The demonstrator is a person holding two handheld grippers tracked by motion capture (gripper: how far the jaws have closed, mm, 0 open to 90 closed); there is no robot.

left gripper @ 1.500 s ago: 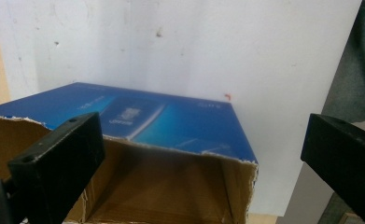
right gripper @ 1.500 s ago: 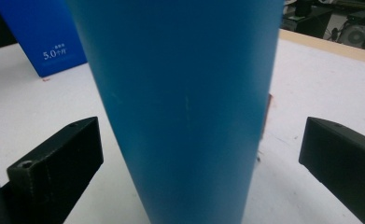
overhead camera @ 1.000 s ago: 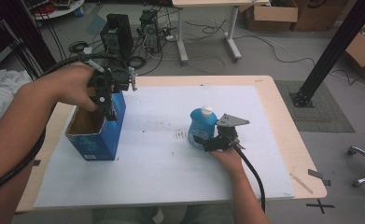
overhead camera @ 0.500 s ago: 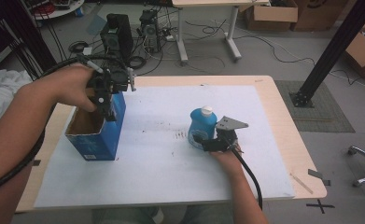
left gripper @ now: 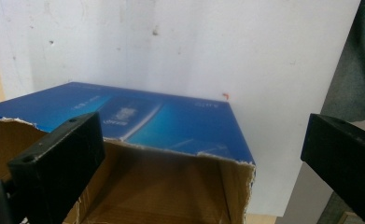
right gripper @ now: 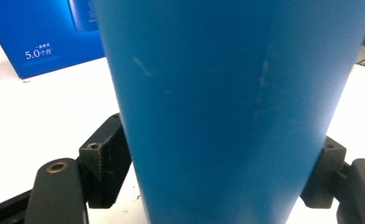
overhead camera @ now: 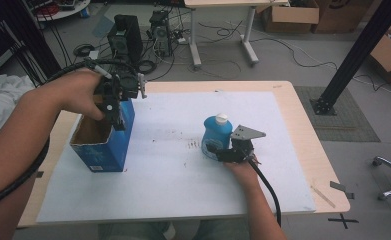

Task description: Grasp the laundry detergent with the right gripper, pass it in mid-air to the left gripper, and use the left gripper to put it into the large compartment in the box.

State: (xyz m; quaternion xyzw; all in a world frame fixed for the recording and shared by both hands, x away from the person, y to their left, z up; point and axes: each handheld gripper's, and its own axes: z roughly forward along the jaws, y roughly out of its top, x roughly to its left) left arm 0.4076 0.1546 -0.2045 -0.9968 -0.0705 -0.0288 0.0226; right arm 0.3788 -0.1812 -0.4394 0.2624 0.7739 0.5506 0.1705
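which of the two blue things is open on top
The box, under the left gripper: its top is torn open, showing bare cardboard inside. The bottle wears a white cap.

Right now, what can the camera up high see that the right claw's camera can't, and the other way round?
The high view gives the blue plastic bottle's white cap, the open top of the blue cardboard box with the left claw over it, and the wooden table. The right claw view gives white print on the box's side and the right claw with its jaws pressed against the bottle. Both show the bottle and box.
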